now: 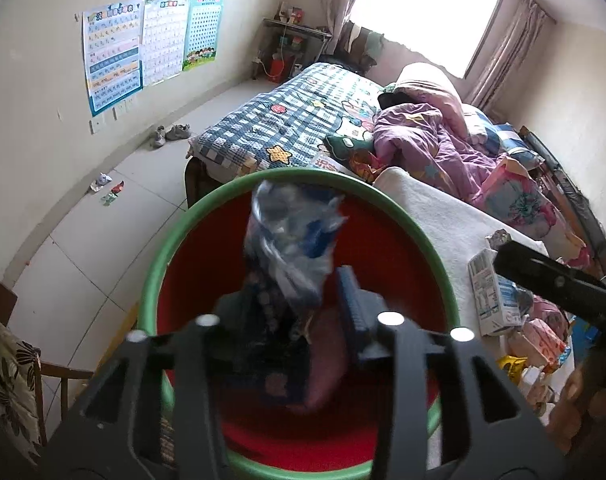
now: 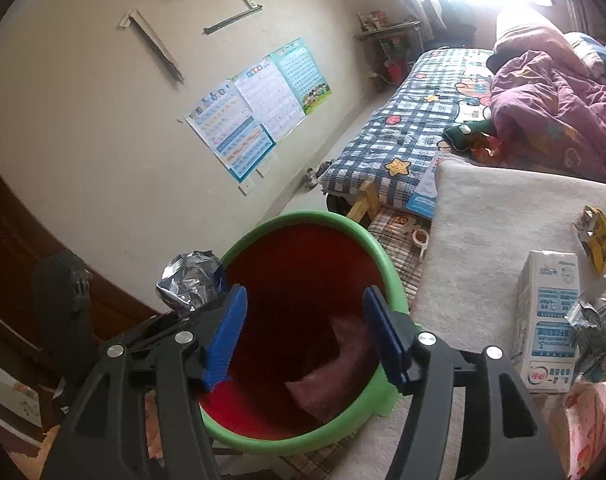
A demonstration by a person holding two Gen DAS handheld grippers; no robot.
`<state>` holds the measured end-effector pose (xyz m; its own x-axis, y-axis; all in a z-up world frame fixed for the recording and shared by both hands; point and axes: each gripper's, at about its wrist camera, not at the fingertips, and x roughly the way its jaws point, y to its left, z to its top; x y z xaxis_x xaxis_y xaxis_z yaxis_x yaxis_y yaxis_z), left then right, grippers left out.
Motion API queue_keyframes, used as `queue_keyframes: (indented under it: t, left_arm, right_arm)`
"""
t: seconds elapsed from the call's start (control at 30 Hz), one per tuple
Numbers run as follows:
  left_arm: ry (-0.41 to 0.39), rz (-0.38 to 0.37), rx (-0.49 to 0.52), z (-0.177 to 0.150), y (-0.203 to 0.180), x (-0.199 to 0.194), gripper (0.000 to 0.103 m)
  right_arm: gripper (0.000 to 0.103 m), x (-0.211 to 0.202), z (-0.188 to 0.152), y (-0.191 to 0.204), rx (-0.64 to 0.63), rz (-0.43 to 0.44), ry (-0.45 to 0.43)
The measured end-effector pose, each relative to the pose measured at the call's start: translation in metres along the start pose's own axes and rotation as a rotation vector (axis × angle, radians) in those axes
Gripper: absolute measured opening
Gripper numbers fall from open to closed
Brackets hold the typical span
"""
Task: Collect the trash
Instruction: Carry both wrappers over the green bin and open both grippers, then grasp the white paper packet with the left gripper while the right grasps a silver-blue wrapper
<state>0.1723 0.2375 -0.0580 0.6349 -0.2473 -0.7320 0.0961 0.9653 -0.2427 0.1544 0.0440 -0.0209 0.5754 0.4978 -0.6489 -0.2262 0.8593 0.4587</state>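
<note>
Both grippers are hanging over the bin [image 2: 303, 320]. Left gripper [image 1: 299, 312]: fingers parted, crumpled wrapper [image 1: 291, 240] sitting loose between them, risking snagging on a pad. Right gripper [image 2: 303, 336]: fingers standing apart, holding nothing. Milk carton [image 2: 547, 320] and more wrappers [image 2: 595, 240] are waiting on the white blanket [image 2: 483, 220]; floor scraps [image 1: 107, 190] are lying farthest off.

Print covers the three wall posters [image 1: 149, 46] and the white-and-blue carton [image 2: 549, 320], yet every line is too blurred to read. No brand or number comes clear anywhere.
</note>
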Motion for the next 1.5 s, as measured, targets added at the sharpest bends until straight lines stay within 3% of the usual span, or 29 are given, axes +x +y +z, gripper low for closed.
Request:
queue_keyframes:
  t: [0.13, 0.57, 0.83, 1.07, 1.33, 1.4, 1.47, 1.5]
  left_arm:
    - [-0.012, 0.006, 0.012, -0.001, -0.005, 0.0, 0.06]
    - [-0.037, -0.044, 0.073, -0.015, -0.048, -0.018, 0.068]
    - [0.049, -0.157, 0.14, -0.048, -0.112, -0.019, 0.068]
    - [0.188, -0.275, 0.256, -0.092, -0.183, -0.01, 0.068]
    - [0.272, -0.275, 0.276, -0.127, -0.22, 0.0, 0.068]
    - [0.291, -0.266, 0.255, -0.133, -0.223, 0.004, 0.064]
    - [0.315, -0.256, 0.233, -0.138, -0.222, 0.007, 0.041]
    - [0.321, -0.254, 0.222, -0.137, -0.22, 0.008, 0.035]
  right_arm:
    - [0.062, -0.016, -0.004, 0.0, -0.015, -0.018, -0.028]
    - [0.064, -0.083, -0.021, -0.034, -0.038, -0.118, -0.116]
    - [0.064, -0.136, -0.041, -0.114, 0.076, -0.257, -0.158]
    - [0.064, -0.173, -0.063, -0.174, 0.159, -0.314, -0.151]
    - [0.064, -0.187, -0.069, -0.203, 0.14, -0.285, -0.106]
    - [0.064, -0.185, -0.067, -0.203, 0.129, -0.272, -0.093]
    - [0.064, -0.183, -0.066, -0.203, 0.111, -0.253, -0.077]
    - [0.064, -0.181, -0.065, -0.203, 0.105, -0.245, -0.072]
